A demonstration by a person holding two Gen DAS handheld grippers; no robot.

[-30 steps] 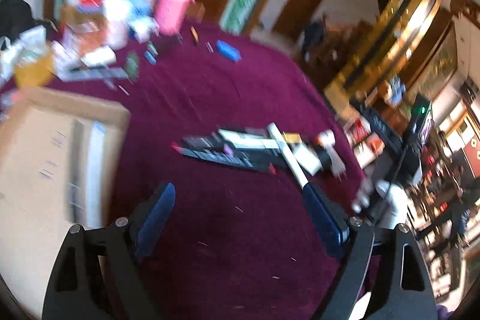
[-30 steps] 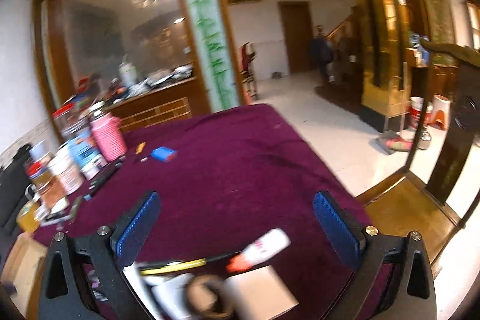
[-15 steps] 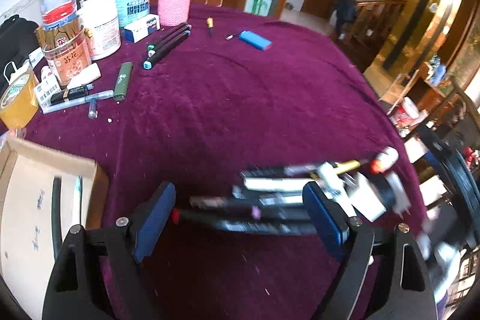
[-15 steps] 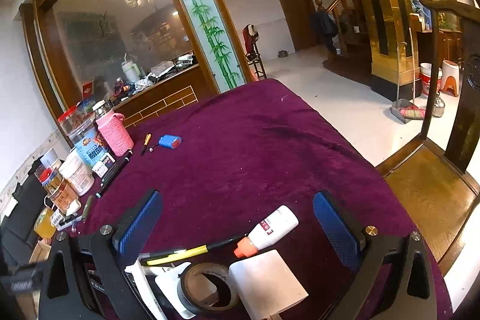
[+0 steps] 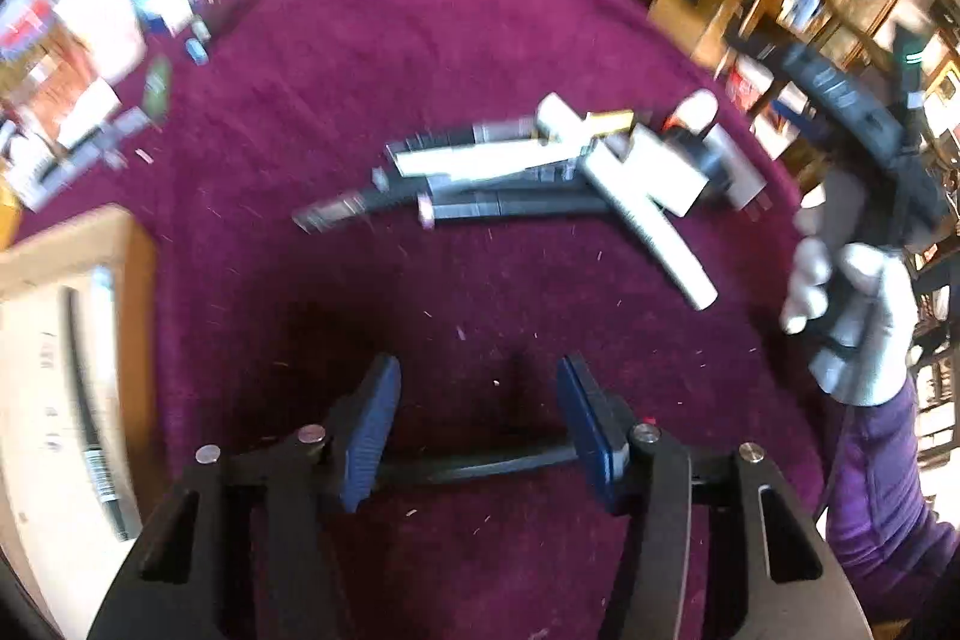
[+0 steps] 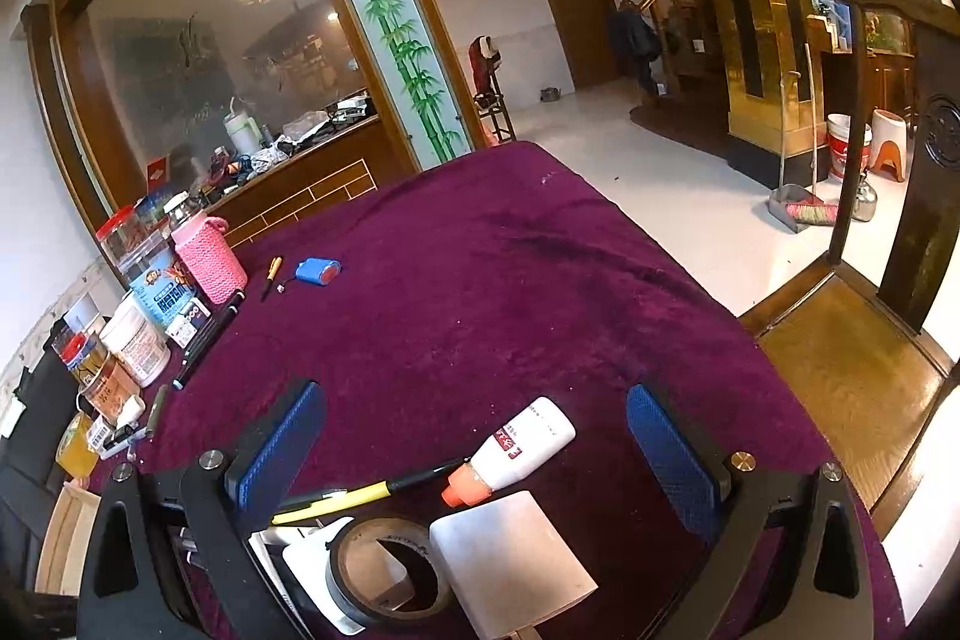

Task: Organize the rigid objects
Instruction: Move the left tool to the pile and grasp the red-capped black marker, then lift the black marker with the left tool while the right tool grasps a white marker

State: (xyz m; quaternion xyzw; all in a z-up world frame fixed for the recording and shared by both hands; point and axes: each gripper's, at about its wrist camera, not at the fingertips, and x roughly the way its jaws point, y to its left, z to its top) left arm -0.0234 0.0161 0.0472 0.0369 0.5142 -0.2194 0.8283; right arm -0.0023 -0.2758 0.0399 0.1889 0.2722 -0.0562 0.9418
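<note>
I am looking at a bench covered in deep purple cloth, standing in a room with a white tiled floor, a frosted glass panel painted with green bamboo and a wooden chair at the right edge of the right wrist view. In that view, jars and a pink knitted bottle sleeve line the left side of the frame, with a blue battery pack lying just beside them.

My right gripper has its blue pads spread wide with nothing between them. In the lower middle of the frame, a white glue bottle with an orange cap lies near a yellow pen, a roll of black tape and a white card. The tape and card are partly cut off by the gripper body.

My left gripper is partly closed, its pads apart at a narrow gap and holding nothing. The left wrist view is blurred. In the middle of that frame is a heap of pens and markers, crossed by a white tube; I cannot tell the single pieces apart. A cardboard box is cut off at the lower left. At the right edge a gloved hand holds the other rig.
</note>
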